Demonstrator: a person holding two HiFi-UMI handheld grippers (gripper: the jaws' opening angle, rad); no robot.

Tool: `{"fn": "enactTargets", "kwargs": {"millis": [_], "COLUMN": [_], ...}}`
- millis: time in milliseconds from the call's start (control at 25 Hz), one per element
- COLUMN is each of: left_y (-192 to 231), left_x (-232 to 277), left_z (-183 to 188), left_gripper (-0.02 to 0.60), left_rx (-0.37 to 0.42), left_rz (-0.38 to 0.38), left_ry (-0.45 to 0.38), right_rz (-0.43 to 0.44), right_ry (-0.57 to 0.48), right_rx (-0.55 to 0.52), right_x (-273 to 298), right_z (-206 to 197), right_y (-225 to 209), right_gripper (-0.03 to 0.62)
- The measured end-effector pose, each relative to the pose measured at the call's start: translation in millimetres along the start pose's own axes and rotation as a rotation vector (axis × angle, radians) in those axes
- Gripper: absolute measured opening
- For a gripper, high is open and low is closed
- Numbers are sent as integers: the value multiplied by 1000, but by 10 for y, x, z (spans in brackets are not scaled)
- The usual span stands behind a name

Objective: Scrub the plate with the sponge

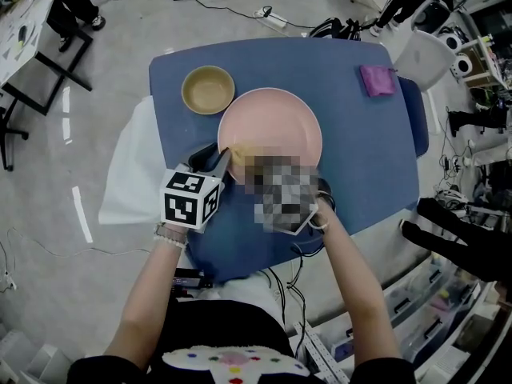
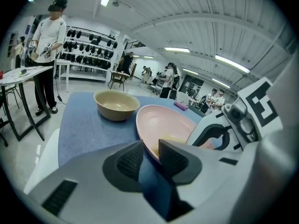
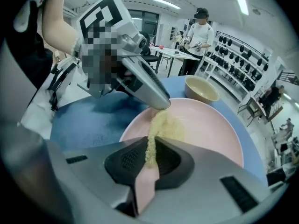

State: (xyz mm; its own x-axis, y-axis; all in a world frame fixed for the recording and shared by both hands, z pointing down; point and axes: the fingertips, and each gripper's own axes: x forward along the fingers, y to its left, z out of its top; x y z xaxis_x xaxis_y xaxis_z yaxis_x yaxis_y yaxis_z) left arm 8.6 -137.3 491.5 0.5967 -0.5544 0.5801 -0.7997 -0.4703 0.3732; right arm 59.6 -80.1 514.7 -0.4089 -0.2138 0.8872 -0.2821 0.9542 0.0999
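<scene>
No legible text, labels, brands, numbers or signs anywhere.

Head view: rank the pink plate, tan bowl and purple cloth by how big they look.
1. plate, clearly the largest
2. bowl
3. cloth, the smallest
All three lie on the same table, so nearness hardly skews the order.

Lab hall, gear racks (image 2: 91, 45) (strip-lit), worktables (image 2: 25, 73)
</scene>
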Motion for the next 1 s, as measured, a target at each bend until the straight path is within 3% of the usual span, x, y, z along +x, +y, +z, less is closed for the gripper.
{"fn": "enactTargets", "kwargs": {"millis": [240,480,800,1000], "left_y": [18,5,-5,-8], "left_x": [-8,-9,2,15], "left_z": [-7,-13,-6,-12], "left_gripper": [110,109,108,107], "left_rx": [-12,-14,-7,-3], "left_rz": [0,2,8,14], "left_ry": [3,3,6,10], "right_rz": [98,120,107,44], "right_ry": [50,130,218,274], "right_rx": [-16,-35,30,61], "right_x": [-107,-232,-364,-427], "right_z": [-180,-439,-776,-980], "right_y": [191,179,-9,-216], "right_gripper": [38,38,38,38]}}
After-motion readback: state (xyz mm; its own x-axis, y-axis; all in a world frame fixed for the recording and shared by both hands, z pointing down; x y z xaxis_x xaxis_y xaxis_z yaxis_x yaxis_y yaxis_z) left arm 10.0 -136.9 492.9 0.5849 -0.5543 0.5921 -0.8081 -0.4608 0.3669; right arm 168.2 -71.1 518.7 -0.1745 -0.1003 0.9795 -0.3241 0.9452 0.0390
